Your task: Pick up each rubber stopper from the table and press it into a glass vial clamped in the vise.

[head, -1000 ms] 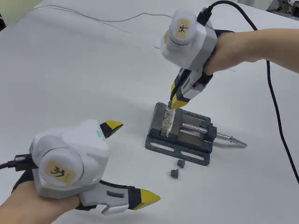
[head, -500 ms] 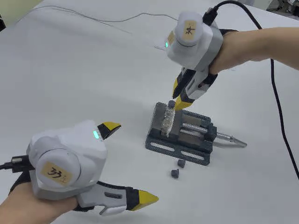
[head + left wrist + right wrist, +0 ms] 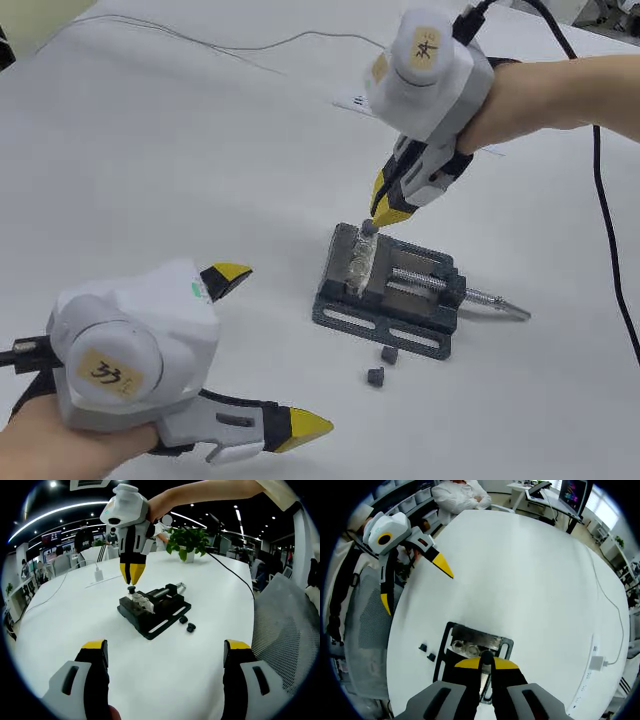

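Vise point(image 3: 388, 290) in all three views, right view nearest.

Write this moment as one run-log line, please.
right gripper: shut on stopper, above vise | left gripper: open, empty | table: two loose stoppers beside vise

Bright, even overhead light, soft shadows, sharp focus, fisheye-bent edges.
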Available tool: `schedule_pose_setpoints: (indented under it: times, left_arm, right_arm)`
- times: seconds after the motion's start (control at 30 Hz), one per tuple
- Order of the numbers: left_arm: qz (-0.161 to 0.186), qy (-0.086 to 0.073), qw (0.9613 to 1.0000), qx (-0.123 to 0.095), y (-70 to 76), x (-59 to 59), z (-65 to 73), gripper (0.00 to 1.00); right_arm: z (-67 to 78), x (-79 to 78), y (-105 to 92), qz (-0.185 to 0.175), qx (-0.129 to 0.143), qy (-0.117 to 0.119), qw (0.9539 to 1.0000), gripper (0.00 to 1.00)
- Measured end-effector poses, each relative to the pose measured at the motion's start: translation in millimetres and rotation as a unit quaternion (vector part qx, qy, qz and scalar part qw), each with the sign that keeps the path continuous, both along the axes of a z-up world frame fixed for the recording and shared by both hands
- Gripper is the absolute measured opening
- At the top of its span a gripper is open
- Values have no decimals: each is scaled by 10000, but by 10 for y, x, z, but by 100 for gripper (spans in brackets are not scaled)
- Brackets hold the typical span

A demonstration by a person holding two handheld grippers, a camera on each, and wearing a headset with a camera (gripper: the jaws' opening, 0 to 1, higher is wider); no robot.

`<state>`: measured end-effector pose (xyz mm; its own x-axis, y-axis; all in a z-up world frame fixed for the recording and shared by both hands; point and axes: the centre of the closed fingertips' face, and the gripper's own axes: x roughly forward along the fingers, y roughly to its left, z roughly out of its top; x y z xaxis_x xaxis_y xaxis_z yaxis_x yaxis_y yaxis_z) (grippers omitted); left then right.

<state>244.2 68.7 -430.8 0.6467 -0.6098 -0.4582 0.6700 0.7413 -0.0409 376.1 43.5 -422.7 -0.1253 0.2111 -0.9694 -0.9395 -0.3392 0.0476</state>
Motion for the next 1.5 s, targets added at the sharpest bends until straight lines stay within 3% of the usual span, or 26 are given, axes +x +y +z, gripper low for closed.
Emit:
schedule_pose_setpoints:
  times: [0.47, 0.93, 1.03, 1.17, 1.3, 1.33, 1.4, 1.5]
  left_arm:
    - [-8, 49, 10000, -28, -5, 10, -28, 95]
    - [-1, 91, 9999, -109, -17, 62, -54, 95]
    - [-1, 99, 9999, -112, -10, 71, -55, 95]
    - [10, 103, 9999, -135, -5, 90, -53, 95]
    - [17, 109, 9998, -151, -5, 100, -48, 95]
    - [15, 107, 9998, -148, -6, 105, -48, 94]
    - [14, 114, 9998, -141, -3, 106, -50, 94]
    - [18, 115, 9998, -156, 0, 103, -40, 94]
  right_arm:
    - [-57, -3, -10, 4, -72, 64, 10000, 0]
    - [-62, -6, 7, 152, -247, -85, 9995, 0]
    - [-67, 6, 19, -97, -220, 23, 9997, 0]
    - [-64, -19, 14, 63, -272, -17, 9996, 0]
    - [-80, 0, 20, -28, -334, -24, 9994, 0]
    - [-80, 1, 15, 143, -362, -65, 9992, 0]
    - [-86, 14, 7, -40, -335, -35, 9994, 0]
    - [-85, -17, -7, 41, -244, -84, 9997, 0]
